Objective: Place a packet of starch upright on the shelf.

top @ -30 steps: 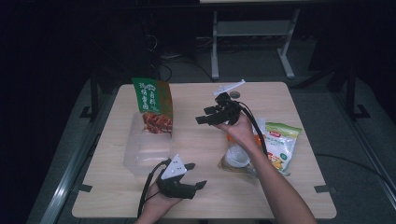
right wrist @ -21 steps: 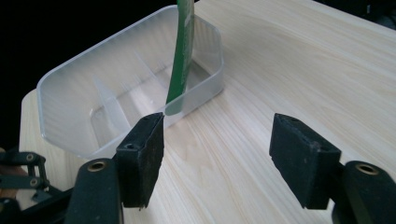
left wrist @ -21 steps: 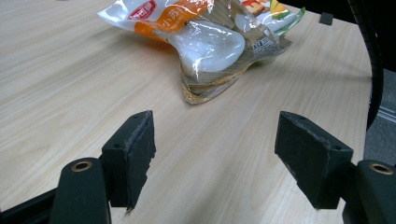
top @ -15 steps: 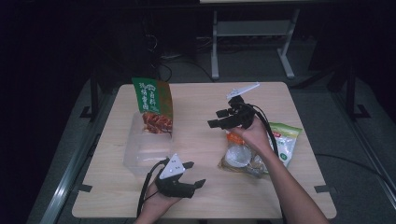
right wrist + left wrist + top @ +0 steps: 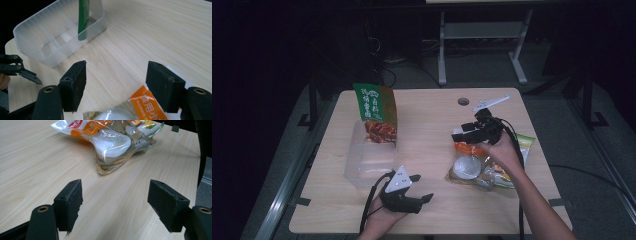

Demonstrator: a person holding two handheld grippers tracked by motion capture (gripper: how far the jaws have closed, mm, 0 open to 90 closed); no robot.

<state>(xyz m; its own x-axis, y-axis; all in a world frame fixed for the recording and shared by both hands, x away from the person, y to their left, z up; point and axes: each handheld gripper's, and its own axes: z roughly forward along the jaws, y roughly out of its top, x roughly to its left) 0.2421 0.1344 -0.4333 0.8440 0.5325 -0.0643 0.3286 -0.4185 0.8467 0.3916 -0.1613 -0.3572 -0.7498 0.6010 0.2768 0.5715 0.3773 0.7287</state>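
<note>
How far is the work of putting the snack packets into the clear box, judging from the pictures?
One packet looks done: the green and red snack bag stands upright in the clear plastic box. Nothing is in hand: the right gripper hovers open above the clear-windowed packet with jaws apart, and the left gripper rests open on the table. Left: that packet and the green-edged packet beside it, both outside the box.

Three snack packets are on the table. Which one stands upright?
The green packet: it stands inside the clear plastic box. The orange-and-clear packet and the light green packet both lie flat on the table.
</note>
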